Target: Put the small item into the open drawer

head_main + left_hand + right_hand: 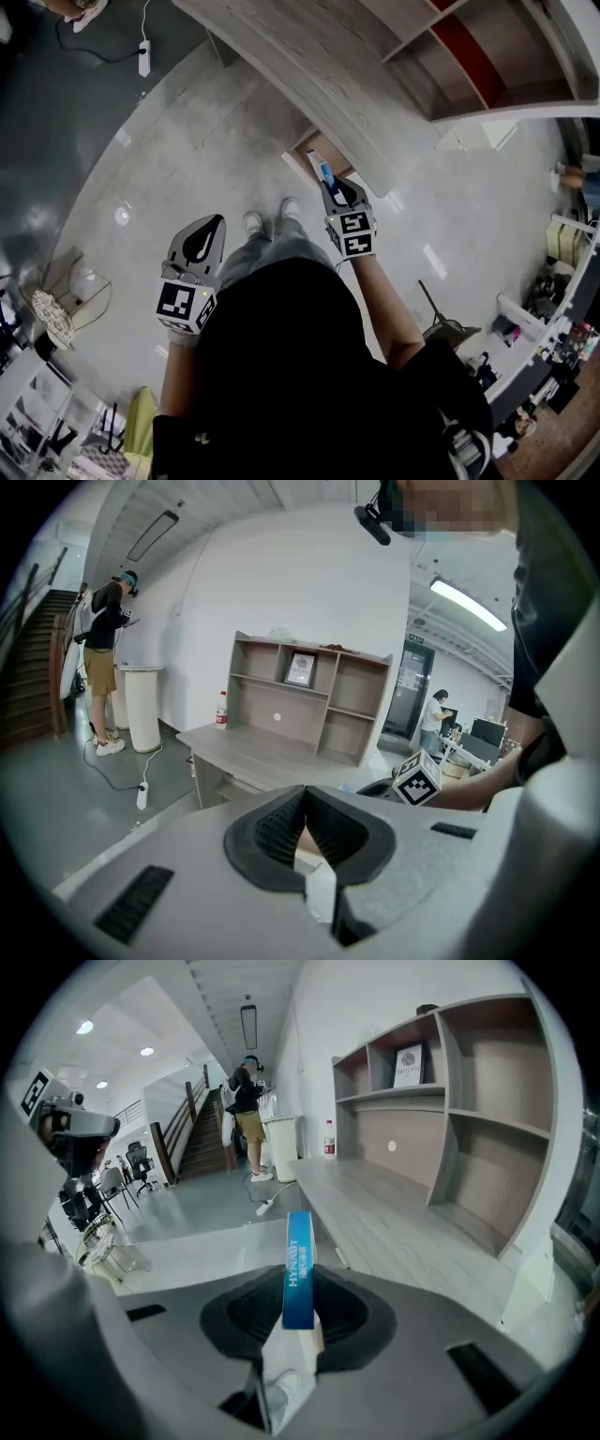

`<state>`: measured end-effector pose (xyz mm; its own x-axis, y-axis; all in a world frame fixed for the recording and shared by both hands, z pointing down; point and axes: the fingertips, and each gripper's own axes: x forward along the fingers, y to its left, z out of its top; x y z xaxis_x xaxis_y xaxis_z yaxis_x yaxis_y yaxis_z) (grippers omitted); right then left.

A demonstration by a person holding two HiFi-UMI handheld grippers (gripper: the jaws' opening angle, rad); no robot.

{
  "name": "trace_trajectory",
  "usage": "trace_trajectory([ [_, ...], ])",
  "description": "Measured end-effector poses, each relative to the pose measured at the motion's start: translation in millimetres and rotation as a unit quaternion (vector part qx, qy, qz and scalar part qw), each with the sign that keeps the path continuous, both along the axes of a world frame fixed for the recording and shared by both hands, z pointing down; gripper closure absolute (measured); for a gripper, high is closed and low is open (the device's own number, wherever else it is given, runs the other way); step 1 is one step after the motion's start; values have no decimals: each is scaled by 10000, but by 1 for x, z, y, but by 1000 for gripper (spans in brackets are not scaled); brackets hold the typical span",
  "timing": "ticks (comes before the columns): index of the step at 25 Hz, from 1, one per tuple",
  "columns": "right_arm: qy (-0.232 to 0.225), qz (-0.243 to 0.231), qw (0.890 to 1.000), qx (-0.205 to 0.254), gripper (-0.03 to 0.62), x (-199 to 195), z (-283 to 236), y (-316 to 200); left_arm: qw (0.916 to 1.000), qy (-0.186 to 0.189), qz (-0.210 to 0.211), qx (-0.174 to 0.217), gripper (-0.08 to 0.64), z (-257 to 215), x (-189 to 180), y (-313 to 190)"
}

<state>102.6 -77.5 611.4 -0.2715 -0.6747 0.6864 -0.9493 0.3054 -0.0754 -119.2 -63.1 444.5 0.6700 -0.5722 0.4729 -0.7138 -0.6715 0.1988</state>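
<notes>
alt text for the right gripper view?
The right gripper holds a small blue-and-white box upright between its jaws, blue printed edge toward the camera. Beyond it runs a grey wooden desk with an open shelf unit on top; a person stands far off near a staircase.

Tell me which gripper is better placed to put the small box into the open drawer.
Right. The right gripper is shut on the blue box and sits close to the open drawer under the desk. The left gripper is shut, empty and farther away.
</notes>
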Motion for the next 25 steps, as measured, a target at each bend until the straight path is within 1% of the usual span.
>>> trace_trajectory([
  [5, 119, -57, 9996, -267, 494, 10, 30, -9, 9997, -142, -177, -68, 557, 4, -2, 0],
  [12, 276, -143, 9979, -563, 494, 20, 70, -27, 9979, -306, -490, -282, 557, 11, -10, 6],
  [20, 511, -247, 9947, -853, 494, 18, 110, -40, 9956, -382, -779, -352, 557, 14, -20, 14],
  [25, 643, -283, 9922, -1030, 494, 17, 129, -42, 9942, -408, -889, -447, 557, 19, -25, 20],
])
